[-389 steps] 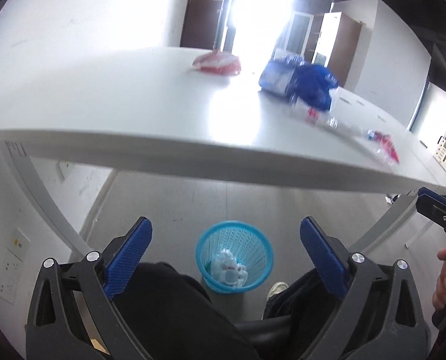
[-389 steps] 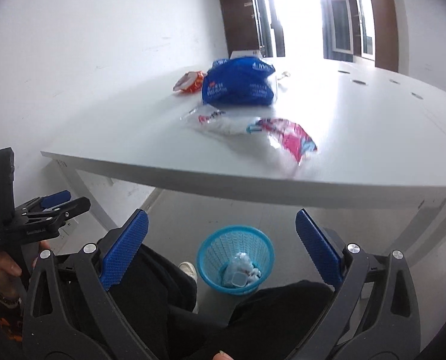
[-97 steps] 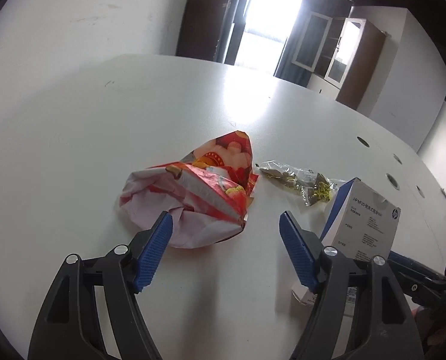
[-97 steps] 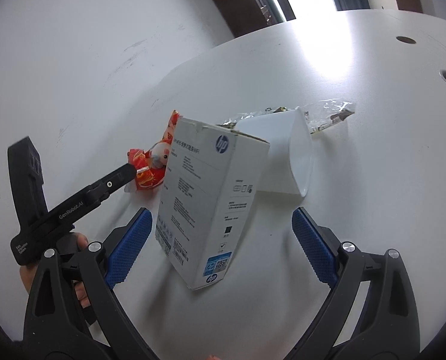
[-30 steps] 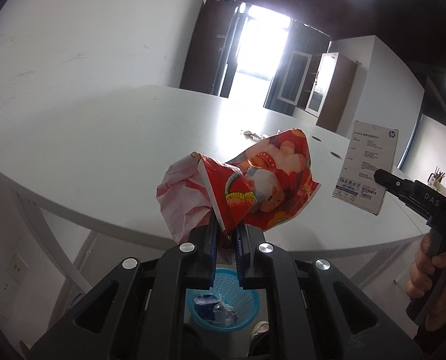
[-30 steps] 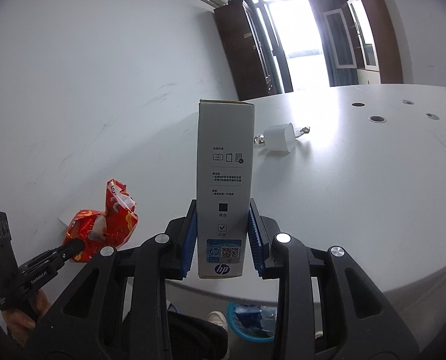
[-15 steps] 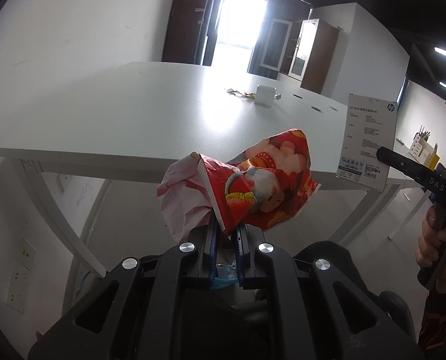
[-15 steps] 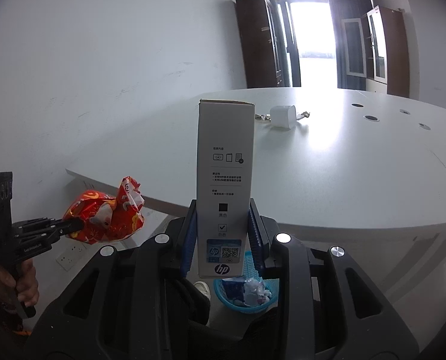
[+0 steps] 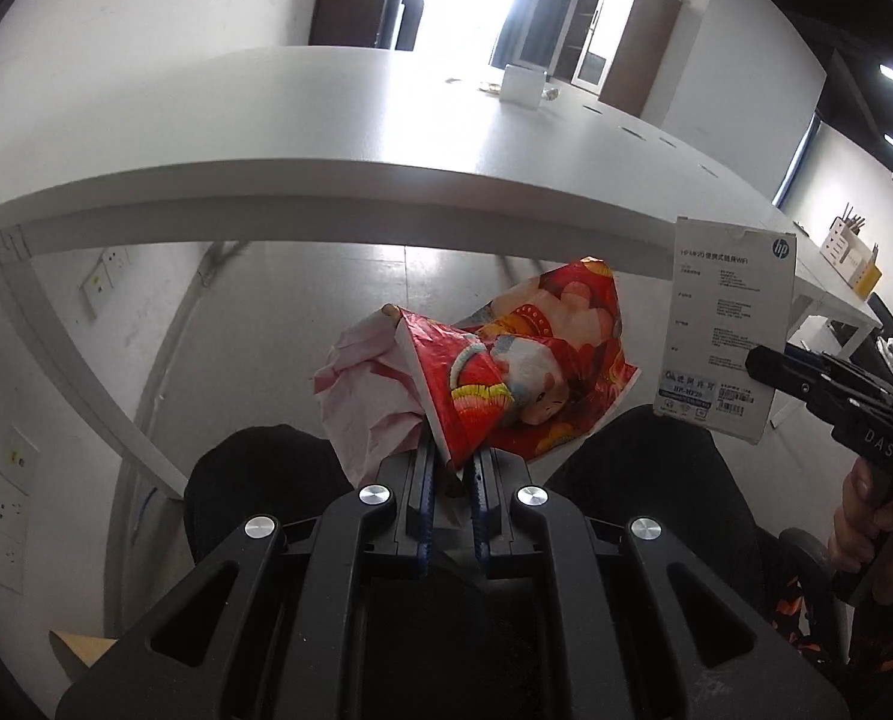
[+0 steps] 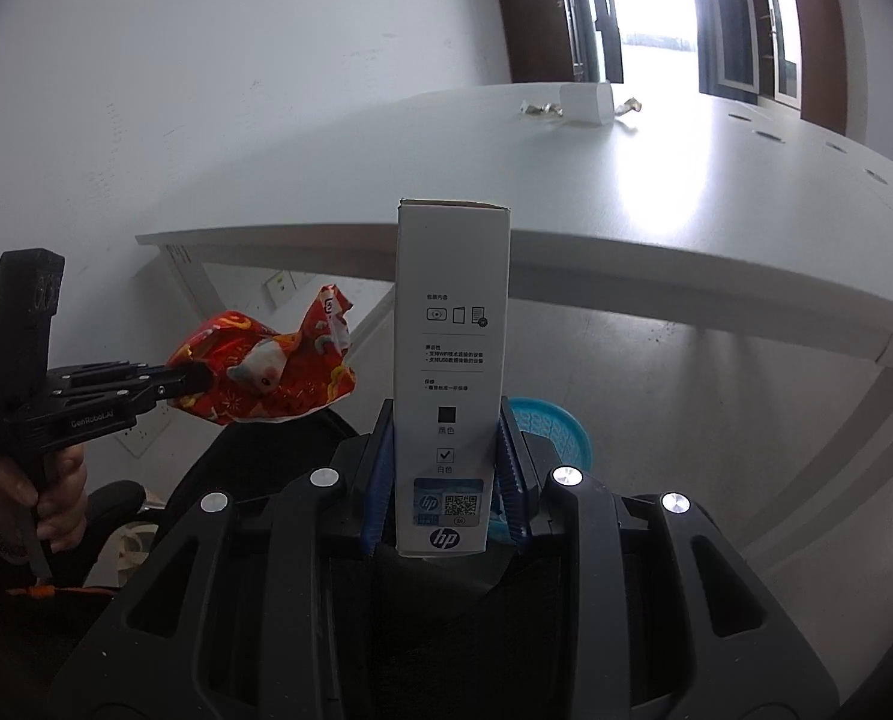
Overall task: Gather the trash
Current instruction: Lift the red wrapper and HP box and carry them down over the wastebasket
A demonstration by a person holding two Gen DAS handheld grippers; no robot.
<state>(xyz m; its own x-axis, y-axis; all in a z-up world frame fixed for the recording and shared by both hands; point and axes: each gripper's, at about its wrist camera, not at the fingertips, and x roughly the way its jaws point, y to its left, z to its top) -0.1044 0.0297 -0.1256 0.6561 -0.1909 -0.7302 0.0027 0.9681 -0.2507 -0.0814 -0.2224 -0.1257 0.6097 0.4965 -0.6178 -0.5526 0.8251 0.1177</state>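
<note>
Crumpled red wrapper (image 9: 506,372) pinched; white HP box (image 10: 452,372) upright.

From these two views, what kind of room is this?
Probably an office or meeting room: a long white table with round cable holes, tall cabinets with glass doors by the window, and wall power sockets.

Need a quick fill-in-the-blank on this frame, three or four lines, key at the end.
1. The left gripper is shut on a crumpled red ____.
2. The right gripper holds a white box printed with the ____ logo.
3. The blue bin stands on the floor, partly hidden behind the ____.
4. A white cup lies on its side on the ____.

Missing words: wrapper; hp; box; table
</note>
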